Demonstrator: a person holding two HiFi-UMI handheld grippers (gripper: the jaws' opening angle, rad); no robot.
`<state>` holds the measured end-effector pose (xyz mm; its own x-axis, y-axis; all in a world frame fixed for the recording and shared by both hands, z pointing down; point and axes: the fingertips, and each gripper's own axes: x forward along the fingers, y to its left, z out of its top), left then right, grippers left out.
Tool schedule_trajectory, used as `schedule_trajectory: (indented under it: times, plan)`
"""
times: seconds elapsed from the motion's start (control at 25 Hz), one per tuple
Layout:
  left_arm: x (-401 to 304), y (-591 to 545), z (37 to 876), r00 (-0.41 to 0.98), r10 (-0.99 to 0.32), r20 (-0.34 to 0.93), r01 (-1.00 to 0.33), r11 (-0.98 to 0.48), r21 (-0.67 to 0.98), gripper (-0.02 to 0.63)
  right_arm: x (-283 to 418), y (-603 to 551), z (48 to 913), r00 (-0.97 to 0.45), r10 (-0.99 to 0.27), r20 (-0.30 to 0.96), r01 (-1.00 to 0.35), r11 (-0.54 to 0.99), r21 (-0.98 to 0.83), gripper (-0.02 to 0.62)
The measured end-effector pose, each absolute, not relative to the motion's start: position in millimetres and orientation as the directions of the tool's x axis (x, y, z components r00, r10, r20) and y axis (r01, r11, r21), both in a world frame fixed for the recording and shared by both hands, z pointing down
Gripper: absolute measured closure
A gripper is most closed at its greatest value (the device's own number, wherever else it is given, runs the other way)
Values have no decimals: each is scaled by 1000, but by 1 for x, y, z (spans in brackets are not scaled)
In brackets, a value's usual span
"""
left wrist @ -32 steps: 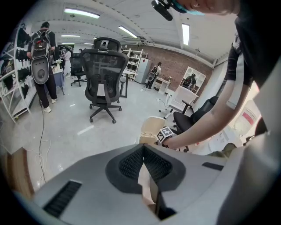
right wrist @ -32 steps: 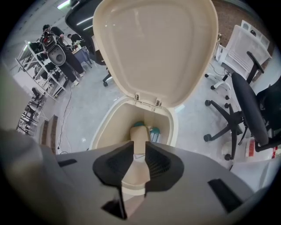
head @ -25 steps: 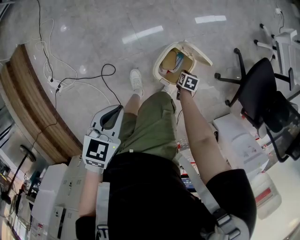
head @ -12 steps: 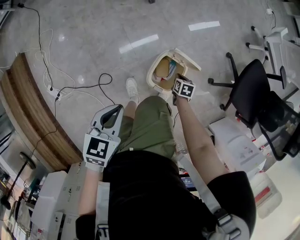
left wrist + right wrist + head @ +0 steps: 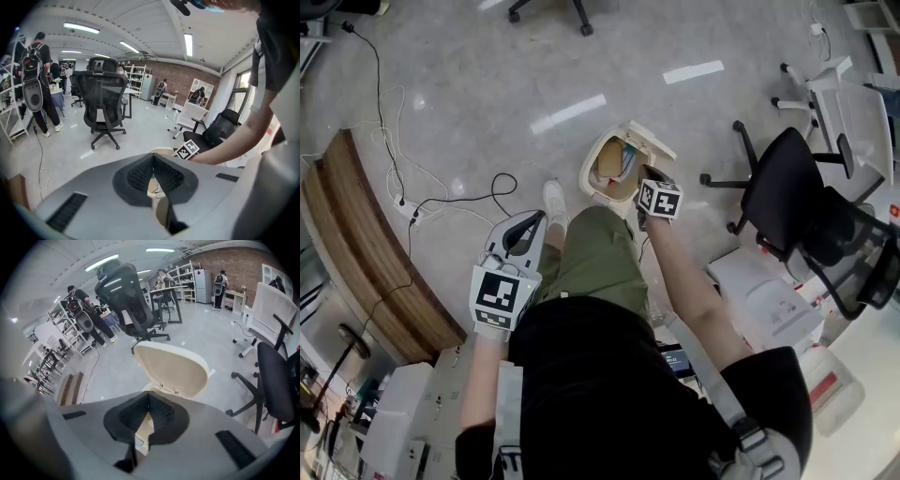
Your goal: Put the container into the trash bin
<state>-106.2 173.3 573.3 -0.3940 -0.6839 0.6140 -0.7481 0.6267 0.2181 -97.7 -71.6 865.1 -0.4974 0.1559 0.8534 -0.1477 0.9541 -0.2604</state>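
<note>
The cream trash bin (image 5: 585, 174) stands on the floor ahead of my feet, its lid (image 5: 654, 141) tipped open. Brown and blue-white items (image 5: 614, 161) lie inside; which one is the container I cannot tell. My right gripper (image 5: 645, 178) hovers at the bin's near right rim with its jaws shut and nothing visible between them. In the right gripper view the gripper (image 5: 148, 393) points at the raised lid (image 5: 173, 369). My left gripper (image 5: 528, 225) hangs by my left leg, shut and empty. In the left gripper view it (image 5: 153, 157) looks toward the bin (image 5: 161, 151).
A black office chair (image 5: 797, 187) stands right of the bin, a white chair (image 5: 844, 103) beyond it. Cables and a power strip (image 5: 408, 208) lie on the floor at left beside a curved wooden counter (image 5: 366, 253). White boxes (image 5: 769, 291) sit at right. People (image 5: 35, 70) stand far off.
The head view has pulled back and shifted, so the bin sits lower and further left. The right gripper stays at the bin's near rim. The left gripper has barely moved.
</note>
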Motion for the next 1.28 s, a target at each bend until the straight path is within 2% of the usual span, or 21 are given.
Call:
schedule_trajectory:
  times: [0.68,1.0,1.28]
  plan:
    - [-124,118,540,-424,-717,554,-756,617,219,598,-116,-90,717,-678,229,698,17,955,-297,580]
    - [-127,87,519,-440,-747,498,-764,603,230,598,-112,-100,642,-737,268,621,164,961,-221,580]
    - [-128,66,501,-436,-778,451,-782,576,237,598,-104,-111,568,-799,279,532,229,960,-159,580]
